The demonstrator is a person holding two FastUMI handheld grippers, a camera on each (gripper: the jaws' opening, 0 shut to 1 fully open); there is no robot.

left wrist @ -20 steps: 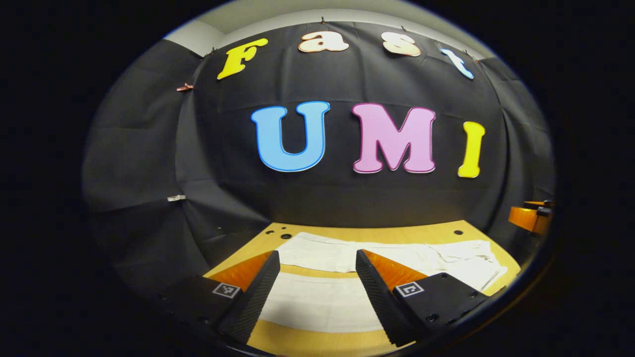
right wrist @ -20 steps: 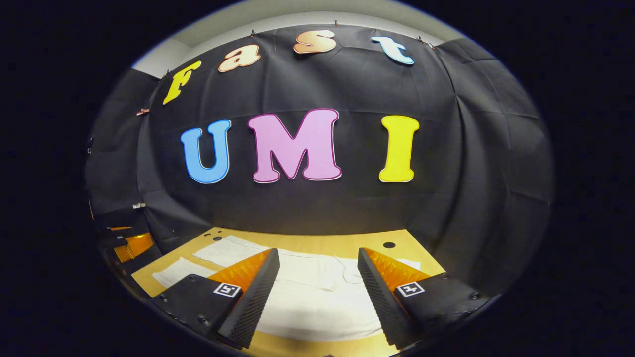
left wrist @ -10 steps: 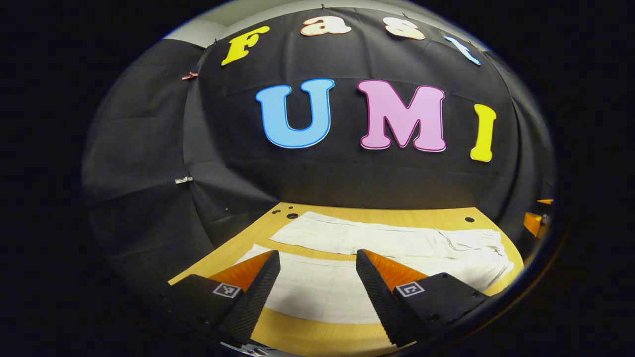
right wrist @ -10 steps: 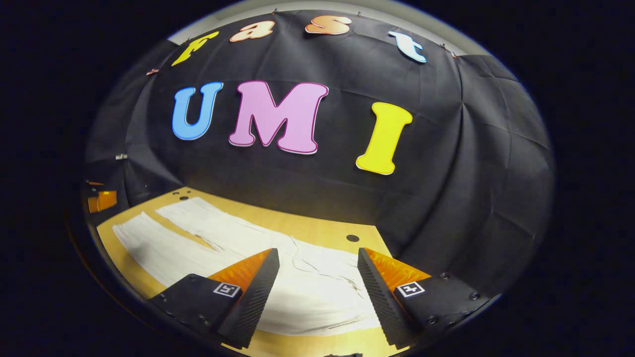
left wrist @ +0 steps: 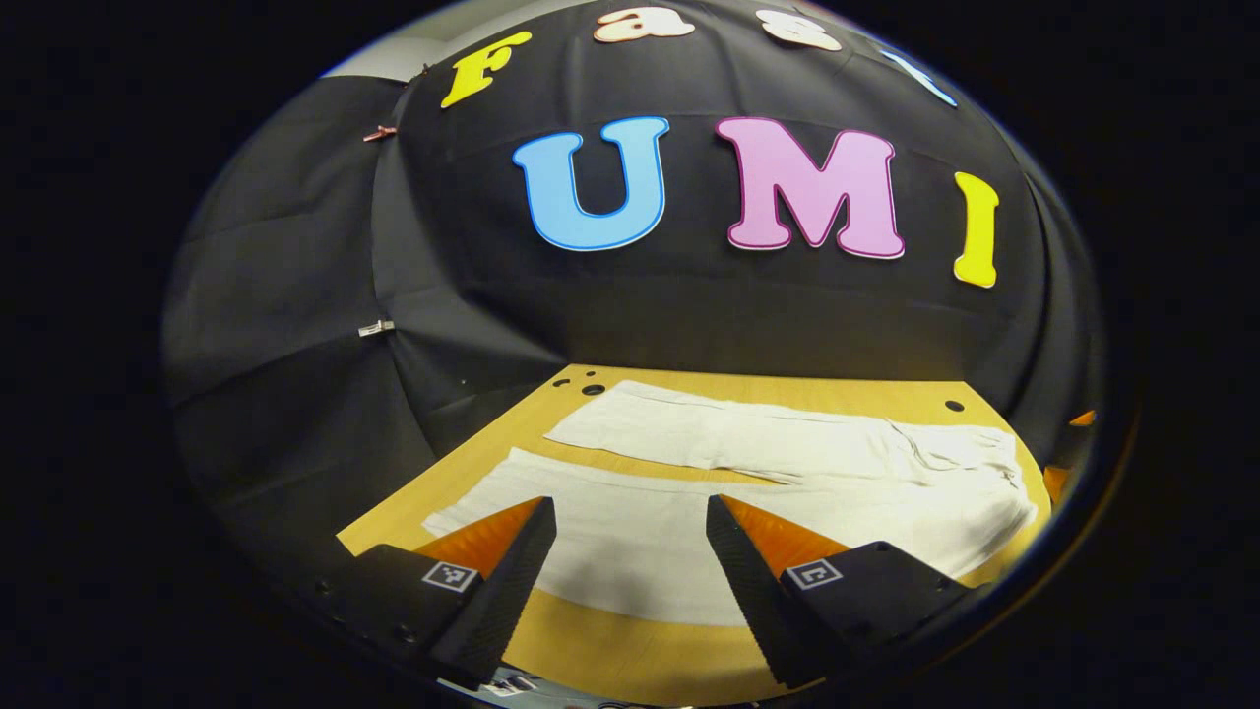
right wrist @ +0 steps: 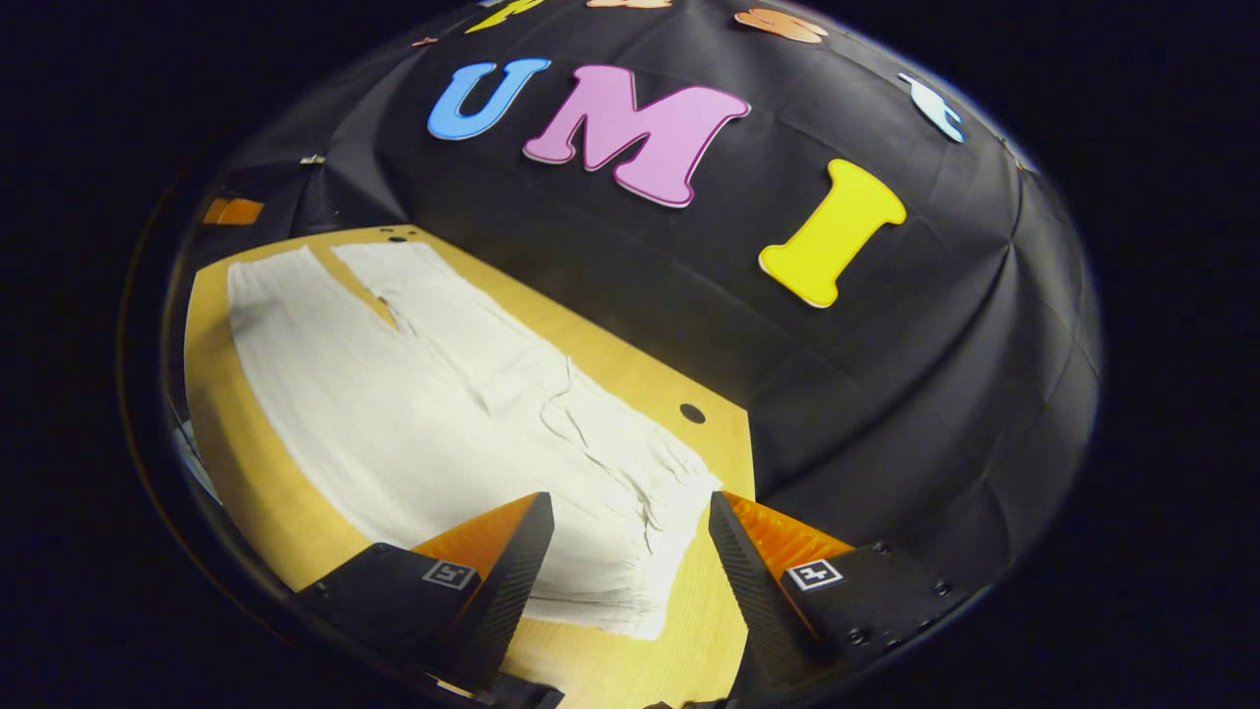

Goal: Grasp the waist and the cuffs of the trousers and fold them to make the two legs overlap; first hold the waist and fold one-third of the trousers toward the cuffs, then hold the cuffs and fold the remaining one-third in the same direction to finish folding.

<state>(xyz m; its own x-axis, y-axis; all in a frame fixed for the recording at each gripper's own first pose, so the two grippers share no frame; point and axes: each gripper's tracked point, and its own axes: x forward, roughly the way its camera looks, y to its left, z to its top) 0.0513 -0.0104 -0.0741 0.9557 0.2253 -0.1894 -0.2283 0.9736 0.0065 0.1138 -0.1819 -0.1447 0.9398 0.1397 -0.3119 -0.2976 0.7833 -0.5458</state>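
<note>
Where the left gripper view looks along the table (left wrist: pixel 630 655), the white trousers (left wrist: pixel 748 448) lie flat and unfolded across the wood, legs side by side with a narrow strip of table between them, cuffs toward the left and the wrinkled waist toward the right, where the picture's rim cuts it off. The left gripper (left wrist: pixel 630 527) hangs wide open over the nearer leg, its fingers (left wrist: pixel 512 571) gripping nothing; whether they touch the cloth is hard to make out. At the far right rim an orange bit of the other gripper (left wrist: pixel 1068 453) shows, too small to read. In the right gripper view the trousers (right wrist: pixel 413 394) run away to the upper left, and the waist (right wrist: pixel 640 551) lies between the spread fingers (right wrist: pixel 507 581) of the right gripper (right wrist: pixel 630 532), open and holding nothing. The waist's near edge is partly hidden behind the left finger.
</note>
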